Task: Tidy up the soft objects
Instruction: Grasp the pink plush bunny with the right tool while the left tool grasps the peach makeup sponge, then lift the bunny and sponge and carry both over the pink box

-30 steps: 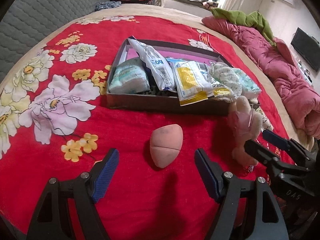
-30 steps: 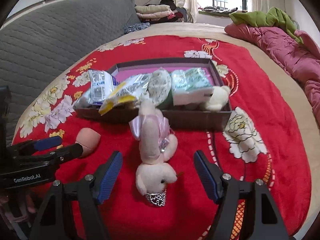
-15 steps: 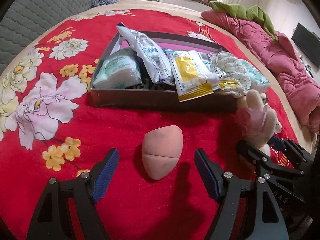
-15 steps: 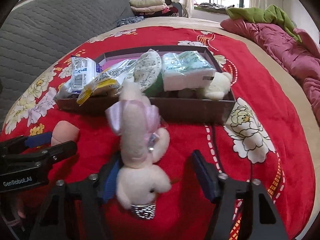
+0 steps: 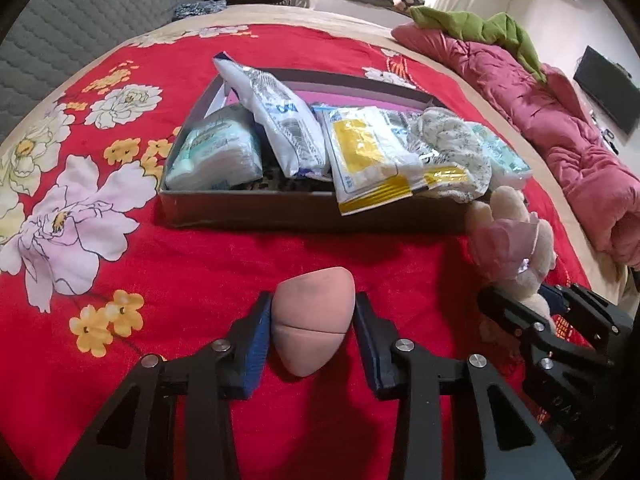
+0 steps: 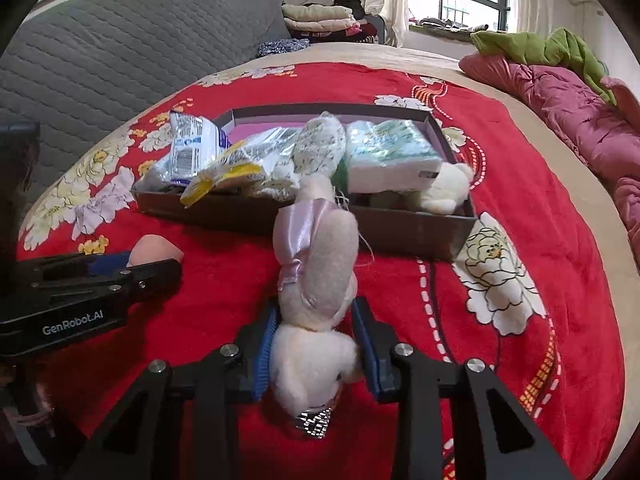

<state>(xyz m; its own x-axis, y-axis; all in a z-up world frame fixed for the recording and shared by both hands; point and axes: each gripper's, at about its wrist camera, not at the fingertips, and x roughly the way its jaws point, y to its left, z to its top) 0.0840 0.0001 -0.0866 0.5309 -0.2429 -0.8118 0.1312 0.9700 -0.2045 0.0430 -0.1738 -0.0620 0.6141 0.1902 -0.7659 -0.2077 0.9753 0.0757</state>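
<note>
Red floral bedspread [image 5: 168, 264] covers the bed, carrying a dark box [image 5: 240, 210] packed with tissue packs and pouches; the left gripper [image 5: 312, 330] is clamped on a pink egg-shaped sponge [image 5: 310, 322] before the box; the right gripper [image 6: 316, 344] squeezes a plush bunny [image 6: 316, 280] with a pink bow; "GenRobot.AI" reads on the left gripper's side; pouch print is illegible.
</note>
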